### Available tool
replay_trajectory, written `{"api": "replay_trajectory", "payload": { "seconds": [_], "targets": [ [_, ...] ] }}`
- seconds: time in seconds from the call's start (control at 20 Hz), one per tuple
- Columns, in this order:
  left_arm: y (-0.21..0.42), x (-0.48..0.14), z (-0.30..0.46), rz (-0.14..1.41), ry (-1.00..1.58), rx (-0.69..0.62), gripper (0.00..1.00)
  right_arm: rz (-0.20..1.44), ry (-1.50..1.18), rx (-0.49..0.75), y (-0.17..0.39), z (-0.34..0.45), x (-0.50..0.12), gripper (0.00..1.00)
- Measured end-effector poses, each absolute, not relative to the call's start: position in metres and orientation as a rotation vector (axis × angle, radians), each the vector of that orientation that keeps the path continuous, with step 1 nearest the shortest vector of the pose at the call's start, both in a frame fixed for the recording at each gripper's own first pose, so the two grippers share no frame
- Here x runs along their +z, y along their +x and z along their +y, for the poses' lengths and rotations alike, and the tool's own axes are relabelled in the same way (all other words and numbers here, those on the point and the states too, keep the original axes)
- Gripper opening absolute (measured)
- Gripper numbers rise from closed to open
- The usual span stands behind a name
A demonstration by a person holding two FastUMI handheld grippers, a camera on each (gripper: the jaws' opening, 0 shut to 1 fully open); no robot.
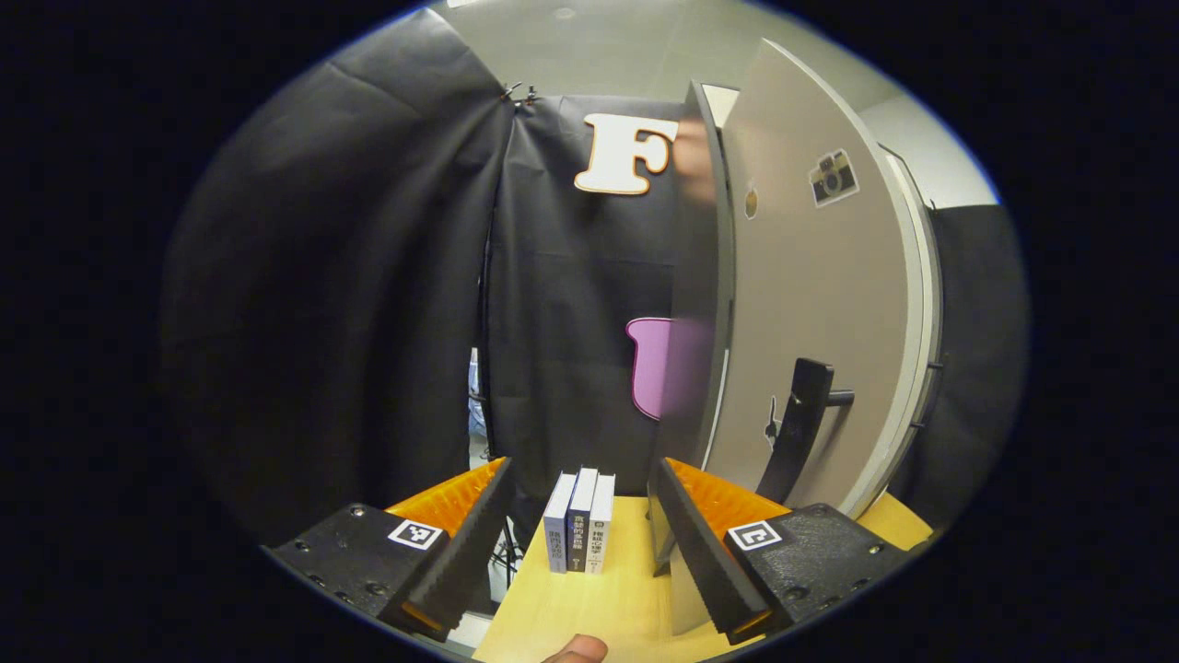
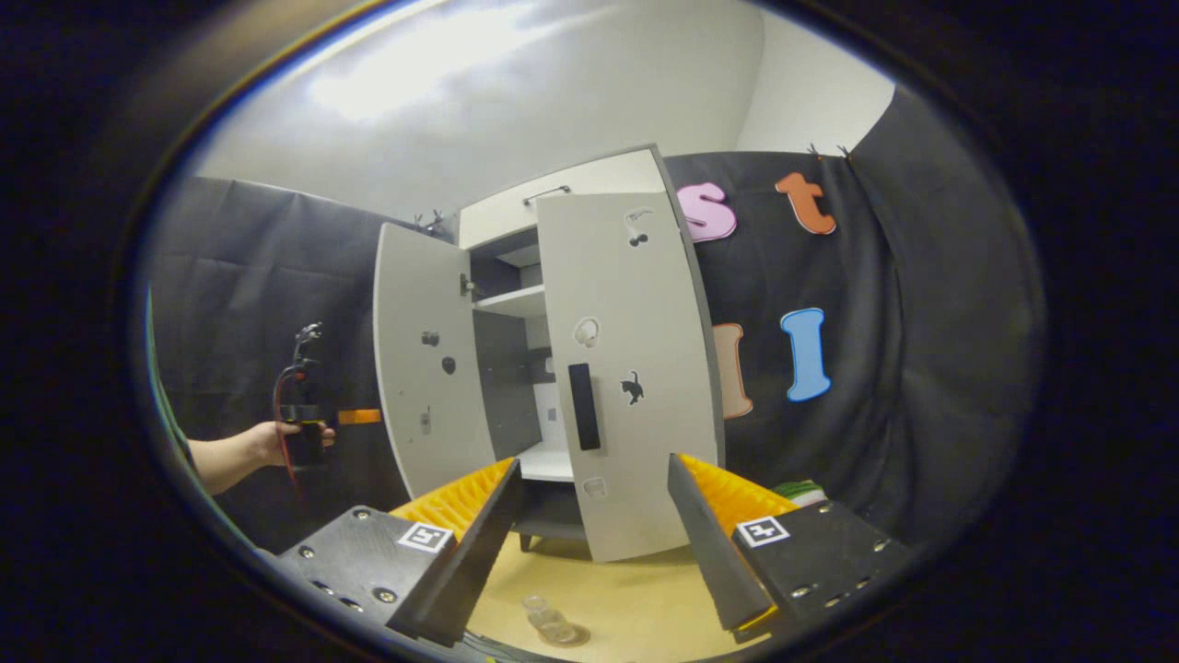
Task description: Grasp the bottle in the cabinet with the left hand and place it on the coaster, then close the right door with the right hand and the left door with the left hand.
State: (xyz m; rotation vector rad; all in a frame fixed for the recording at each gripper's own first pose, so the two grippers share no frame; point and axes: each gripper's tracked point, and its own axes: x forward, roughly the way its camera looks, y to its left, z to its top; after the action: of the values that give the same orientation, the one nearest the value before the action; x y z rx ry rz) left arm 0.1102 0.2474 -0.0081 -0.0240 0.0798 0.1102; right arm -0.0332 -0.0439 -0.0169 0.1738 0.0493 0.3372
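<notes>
Bottle point(image 2: 550, 624) is out of the cabinet point(image 2: 553, 198), standing on the wooden surface point(image 2: 636, 603) near its front edge in the right gripper view. It appears to sit on a round clear coaster, though both are too small and glassy to be sure.

Right door point(image 2: 626, 378), with its black handle point(image 2: 584, 405), is swung most of the way in but looks not quite flush. Left door point(image 2: 426, 368) stands wide open, shelves showing between the two.

Right claw point(image 2: 594, 516): spread, nothing between the fingers, held back from the cabinet and facing the right door.

Left claw point(image 1: 580, 516): spread and empty. In the left gripper view it sits just beside the outer face of the left door point(image 1: 811, 304), whose black handle point(image 1: 797, 428) is near the claw's right finger point(image 1: 709, 543). Three books point(image 1: 580, 534) stand ahead on the surface. In the right gripper view a hand point(image 2: 276, 444) holds this gripper out beyond the open door.

Judgement: the door-closing stage.

Risks:
- Left door swung before the right one seats: the edges could clash.
- Finger catching the handle rather than pushing the flat panel, so the claw slips.
- Hard shove shaking the surface and tipping the light bottle.
- A low arm sweep clipping the bottle at the front edge.
</notes>
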Motion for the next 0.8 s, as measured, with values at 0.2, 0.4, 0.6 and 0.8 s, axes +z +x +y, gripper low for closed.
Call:
{"api": "replay_trajectory", "payload": {
  "seconds": [0.2, 0.4, 0.6, 0.8],
  "targets": [
    [0.122, -0.016, 0.198, 0.062, 0.017, 0.046, 0.85, 0.07, 0.15, 0.298, -0.074, -0.062, -0.029, 0.96],
    [0.131, -0.033, 0.13, 0.13, -0.079, -0.077, 0.91, 0.08, 0.141, 0.251, -0.085, -0.089, -0.033, 0.96],
    [0.143, -0.016, 0.091, 0.076, -0.076, -0.118, 0.91, 0.082, 0.107, 0.192, -0.074, -0.109, -0.027, 0.96],
    [0.146, -0.012, 0.065, 0.062, -0.064, -0.18, 0.92, 0.07, 0.132, 0.199, -0.068, -0.107, -0.03, 0.93]
  ]
}}
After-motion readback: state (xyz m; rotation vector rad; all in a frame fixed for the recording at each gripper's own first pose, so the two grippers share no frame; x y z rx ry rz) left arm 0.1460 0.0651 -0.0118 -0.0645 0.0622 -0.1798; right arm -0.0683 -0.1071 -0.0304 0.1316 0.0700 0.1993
